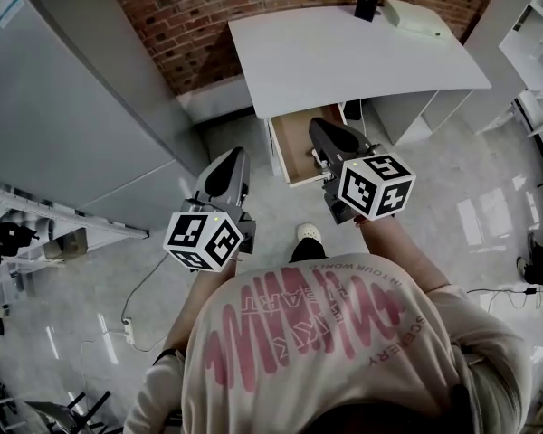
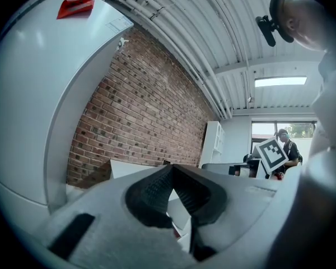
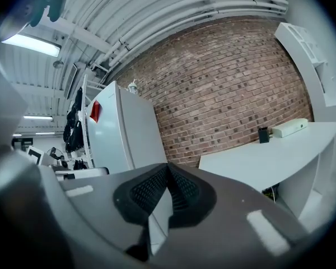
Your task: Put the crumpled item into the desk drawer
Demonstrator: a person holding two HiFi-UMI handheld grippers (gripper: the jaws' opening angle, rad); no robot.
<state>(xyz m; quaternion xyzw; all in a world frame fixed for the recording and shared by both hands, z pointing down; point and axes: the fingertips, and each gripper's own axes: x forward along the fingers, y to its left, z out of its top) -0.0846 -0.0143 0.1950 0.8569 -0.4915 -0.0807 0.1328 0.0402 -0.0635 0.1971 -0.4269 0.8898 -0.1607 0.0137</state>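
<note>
Head view shows a person standing on the floor a little short of a white counter (image 1: 344,52) set against a brick wall, its drawer (image 1: 294,143) pulled open toward the near side. The left gripper (image 1: 228,158) hangs left of the drawer; the right gripper (image 1: 316,126) is over the drawer's right front corner and hides part of it. Left gripper view has its ribbed fingers (image 2: 151,192) pressed together at the tips with nothing pinched, and right gripper view shows its fingers (image 3: 148,192) likewise closed and empty. The crumpled item appears in no view: the visible brown drawer floor looks bare, and the counter carries only a small black object (image 1: 366,5) and a white box (image 1: 414,16) at its far right edge, so whether the item lies in the hidden part of the drawer cannot be told. Judging by the task's wording, such an item is probably light, soft and springy, not fragile; a pinch across a raised fold near its middle should hold it, with a loose edge more likely to slip or unfold
</note>
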